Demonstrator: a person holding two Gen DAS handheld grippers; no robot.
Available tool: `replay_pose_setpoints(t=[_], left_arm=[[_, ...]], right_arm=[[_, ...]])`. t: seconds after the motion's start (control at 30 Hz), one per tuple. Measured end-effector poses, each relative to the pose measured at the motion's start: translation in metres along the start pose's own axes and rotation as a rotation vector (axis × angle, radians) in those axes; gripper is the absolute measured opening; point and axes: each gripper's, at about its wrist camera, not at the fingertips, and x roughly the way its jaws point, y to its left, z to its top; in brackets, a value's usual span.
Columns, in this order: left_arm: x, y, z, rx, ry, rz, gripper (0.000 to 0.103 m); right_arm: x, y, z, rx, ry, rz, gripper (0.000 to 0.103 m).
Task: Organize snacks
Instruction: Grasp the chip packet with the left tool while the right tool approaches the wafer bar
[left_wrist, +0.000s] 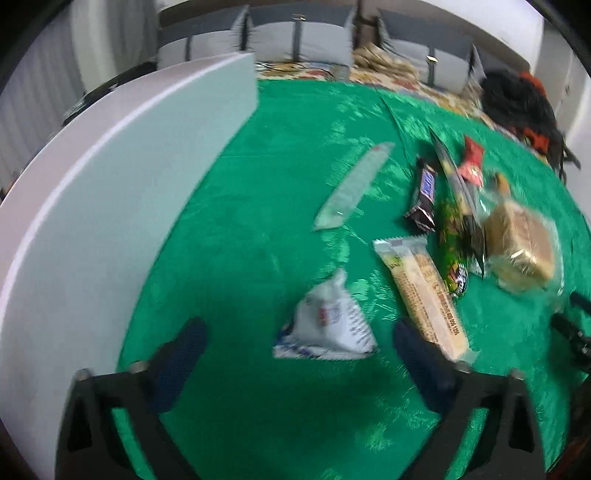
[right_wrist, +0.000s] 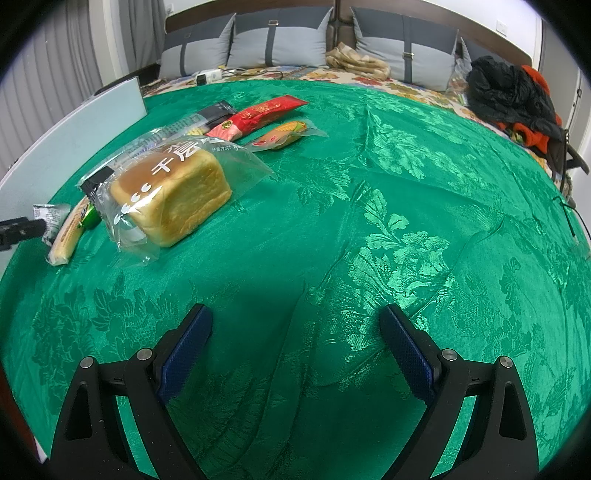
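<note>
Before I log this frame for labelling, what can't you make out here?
- Left wrist view: print on the white packet is lost to motion blur.
- Left wrist view: the right hand-held gripper is cut off by the frame edge.
- Right wrist view: the bread bag hides most of the snacks behind it.

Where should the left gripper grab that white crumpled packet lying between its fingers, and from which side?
Probably the white packet's puffed middle, coming straight down from above. It lies flat on the green cloth, apart from the biscuit bar, and the left gripper's open jaws already straddle its width. The pointed top corner looks too thin to pinch.
</note>
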Motion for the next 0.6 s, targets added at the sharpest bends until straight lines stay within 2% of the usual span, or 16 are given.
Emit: replay_pose_setpoints(t=[0.03, 0.1, 0.37, 0.43, 0.47, 0.5, 0.53, 0.6], left_arm=[[0.005, -0.004, 0.002, 0.016, 0.02, -0.007, 0.055], [0.004, -0.008, -0.001, 0.037, 0.012, 0.006, 0.051], [-0.029, 0.017, -0.033, -0.115, -0.02, -0.095, 0.05], [-0.038, 0.019, -0.04, -0.118, -0.034, -0.115, 0.05], [-0.044, 0.019, -0.042, -0.116, -0.045, -0.122, 0.05], [-0.05, 0.019, -0.043, -0.115, -0.057, -0.13, 0.05], [-0.055, 0.02, -0.043, -0.117, -0.07, -0.139, 0.05], [-0.067, 0.023, -0.04, -0.135, -0.104, -0.164, 0.05]], right_arm=[[0.0, 0.0, 0.0, 0.0, 0.0, 0.0, 0.095], [0.0, 0.0, 0.0, 0.0, 0.0, 0.0, 0.095], [0.001, 0.0, 0.0, 0.0, 0.001, 0.001, 0.095], [0.0, 0.0, 0.0, -0.001, 0.005, -0.004, 0.095], [-0.001, 0.003, 0.002, 0.007, 0.043, -0.005, 0.094], [-0.003, 0.007, 0.004, 0.028, 0.078, 0.012, 0.093], [-0.012, 0.013, 0.004, 0.066, 0.09, 0.07, 0.093], [-0.036, 0.038, 0.008, 0.118, 0.068, 0.239, 0.093]])
